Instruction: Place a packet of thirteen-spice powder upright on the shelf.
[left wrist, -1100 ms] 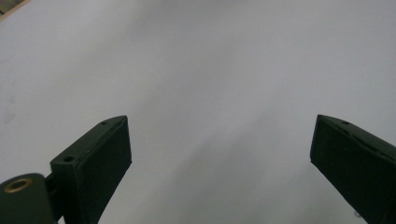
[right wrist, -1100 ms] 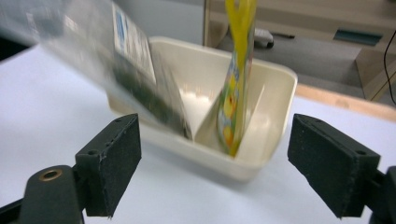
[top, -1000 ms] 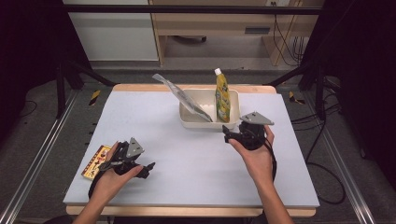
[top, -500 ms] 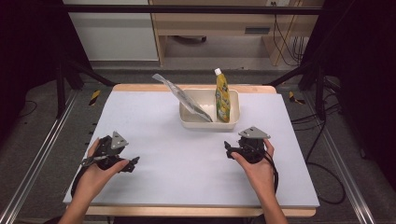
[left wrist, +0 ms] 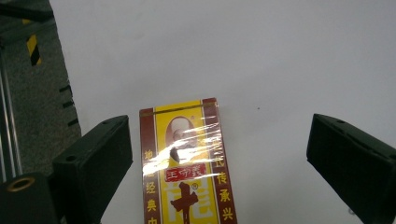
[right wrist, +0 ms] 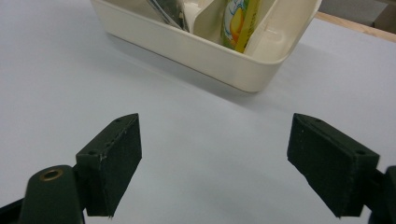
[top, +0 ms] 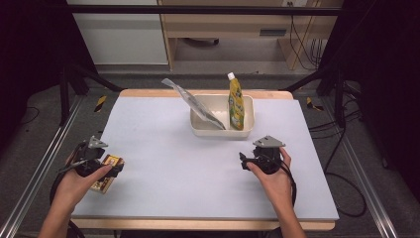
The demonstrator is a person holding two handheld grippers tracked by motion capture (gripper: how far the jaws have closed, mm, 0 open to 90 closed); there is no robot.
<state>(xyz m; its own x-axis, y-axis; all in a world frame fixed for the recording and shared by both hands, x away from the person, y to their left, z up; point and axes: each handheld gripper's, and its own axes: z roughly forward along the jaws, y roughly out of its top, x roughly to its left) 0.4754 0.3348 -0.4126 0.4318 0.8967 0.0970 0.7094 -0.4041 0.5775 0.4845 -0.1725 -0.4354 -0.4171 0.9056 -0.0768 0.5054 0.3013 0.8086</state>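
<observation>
A red-and-yellow box (top: 107,174) wrapped in clear film lies flat at the table's near left. My left gripper (top: 117,169) is low over it and open. In the left gripper view the box (left wrist: 186,172) lies between the two jaws of the left gripper (left wrist: 219,140), closer to the left one, with neither touching it. My right gripper (top: 242,161) hovers open at the near right, in front of a cream bin (top: 247,130). The right gripper (right wrist: 215,135) holds nothing and faces that bin (right wrist: 210,53).
In the bin stand a yellow spouted pouch (top: 236,103) and a silver packet (top: 195,104) that leans out to the left. The pouch (right wrist: 239,18) fills the bin's right compartment. The table's left edge and a metal rail (top: 39,173) run close to my left hand.
My left gripper has pulled back toward the near left corner, uncovering the box, which has stayed put. The right gripper has drawn away from the bin toward the front edge.
</observation>
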